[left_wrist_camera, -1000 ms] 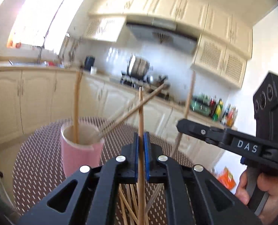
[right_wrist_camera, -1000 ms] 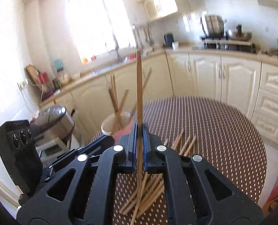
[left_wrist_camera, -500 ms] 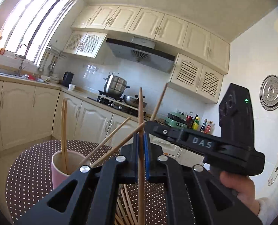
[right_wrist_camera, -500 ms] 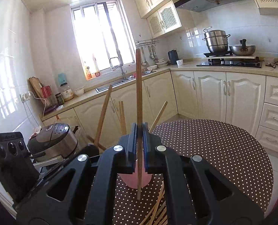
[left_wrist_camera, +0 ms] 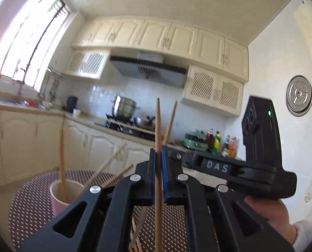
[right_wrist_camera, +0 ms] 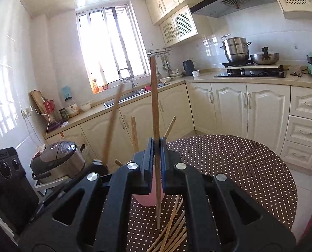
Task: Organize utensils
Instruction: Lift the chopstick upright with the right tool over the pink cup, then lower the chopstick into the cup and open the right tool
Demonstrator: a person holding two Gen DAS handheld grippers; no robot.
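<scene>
Gripping one wooden chopstick each, both grippers have their fingers closed right down on the stick. The left gripper [left_wrist_camera: 158,174] pinches its left chopstick [left_wrist_camera: 158,130] between the blue pads, the stick standing upright, running well above and below the fingers. The right gripper [right_wrist_camera: 155,163] clamps its right chopstick [right_wrist_camera: 154,105] the same way, upright, with the lower tip hanging free above the dotted counter [right_wrist_camera: 250,168].

A pink cup [left_wrist_camera: 60,197] stands on the counter near its left edge in the left wrist view; in the right wrist view it sits just behind the right gripper's fingers, mostly hidden by them. Three chopsticks show in the cup in the left view: one upright stick [left_wrist_camera: 61,163] and two leaning sticks [left_wrist_camera: 113,163] tilted toward the right.

A loose pile of chopsticks [right_wrist_camera: 174,231] lies flat on the counter at its near edge, below the right gripper; the sticks cross one another and are partly hidden, so I cannot count them exactly, though there are at least five. A person's hand [left_wrist_camera: 269,214] holds the right gripper's handle in the left view.
</scene>
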